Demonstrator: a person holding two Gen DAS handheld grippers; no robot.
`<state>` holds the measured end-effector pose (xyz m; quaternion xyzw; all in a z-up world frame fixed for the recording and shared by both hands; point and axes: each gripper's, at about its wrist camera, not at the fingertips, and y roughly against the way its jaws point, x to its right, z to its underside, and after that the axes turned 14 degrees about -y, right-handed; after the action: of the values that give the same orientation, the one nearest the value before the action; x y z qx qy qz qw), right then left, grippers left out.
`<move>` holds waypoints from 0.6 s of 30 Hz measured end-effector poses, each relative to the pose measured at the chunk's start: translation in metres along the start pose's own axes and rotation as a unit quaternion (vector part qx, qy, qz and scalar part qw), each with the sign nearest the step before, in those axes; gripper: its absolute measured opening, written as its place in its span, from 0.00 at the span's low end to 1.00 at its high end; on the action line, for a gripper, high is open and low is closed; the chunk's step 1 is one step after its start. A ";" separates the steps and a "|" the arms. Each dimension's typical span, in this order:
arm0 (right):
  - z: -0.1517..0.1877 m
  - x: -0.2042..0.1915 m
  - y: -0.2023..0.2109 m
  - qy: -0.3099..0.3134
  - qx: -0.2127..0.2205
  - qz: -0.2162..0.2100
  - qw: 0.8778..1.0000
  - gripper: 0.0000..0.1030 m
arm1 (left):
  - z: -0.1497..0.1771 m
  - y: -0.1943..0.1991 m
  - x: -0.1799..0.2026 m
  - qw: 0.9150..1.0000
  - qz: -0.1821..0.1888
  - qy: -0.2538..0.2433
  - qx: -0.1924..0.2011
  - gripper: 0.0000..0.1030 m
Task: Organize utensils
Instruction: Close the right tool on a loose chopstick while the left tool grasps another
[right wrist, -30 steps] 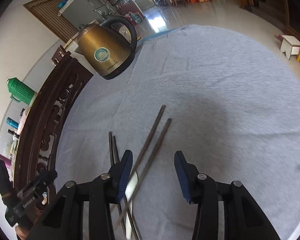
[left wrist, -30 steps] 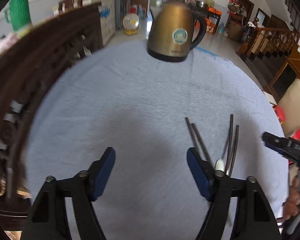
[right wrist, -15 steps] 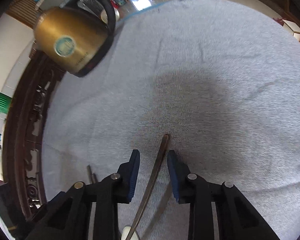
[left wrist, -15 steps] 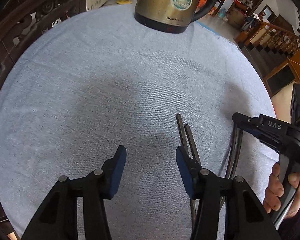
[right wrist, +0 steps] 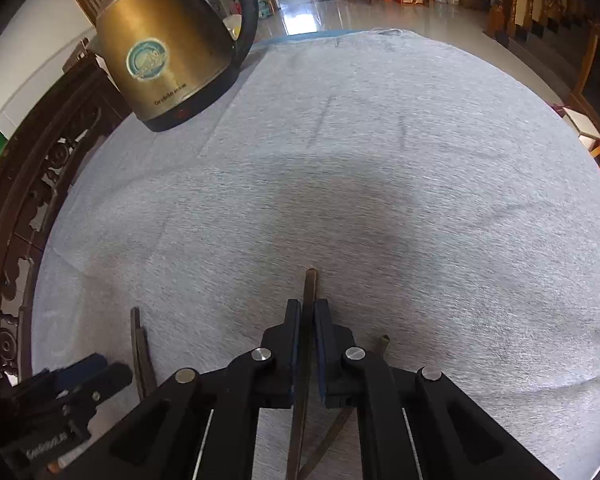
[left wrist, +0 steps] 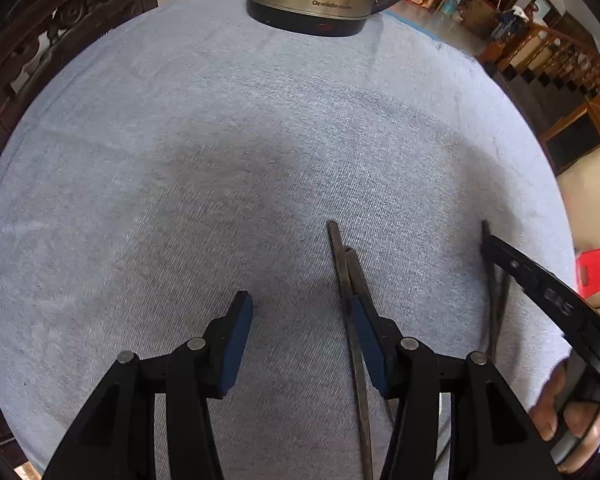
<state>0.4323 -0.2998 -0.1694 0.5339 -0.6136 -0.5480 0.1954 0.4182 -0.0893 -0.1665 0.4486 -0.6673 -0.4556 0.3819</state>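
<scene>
Two pairs of dark, slender wooden chopsticks lay on the grey cloth-covered round table. The right gripper had its jaws pressed together on one chopstick of the right-hand pair, probably to align it with its mate. The left gripper hovered with jaws spread beside the other pair, seemingly poised to straighten them. A brass-coloured electric kettle stood well apart.
</scene>
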 end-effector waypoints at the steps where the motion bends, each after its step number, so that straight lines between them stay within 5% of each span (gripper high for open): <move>1: 0.000 0.005 0.003 -0.006 0.000 -0.011 1.000 0.07 | -0.003 -0.002 0.002 1.000 -0.005 -0.001 0.000 0.51; 11: 0.000 0.059 0.057 -0.062 0.053 -0.114 0.990 0.07 | -0.003 -0.004 0.010 1.000 -0.027 -0.015 0.003 0.51; 18: 0.008 0.080 0.073 -0.088 0.062 -0.141 0.984 0.07 | -0.020 -0.013 0.029 0.998 -0.057 -0.028 0.015 0.51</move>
<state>0.3652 -0.3781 -0.1349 0.5758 -0.5799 -0.5757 0.0283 0.4309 -0.1245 -0.1698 0.4788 -0.6577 -0.4790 0.3297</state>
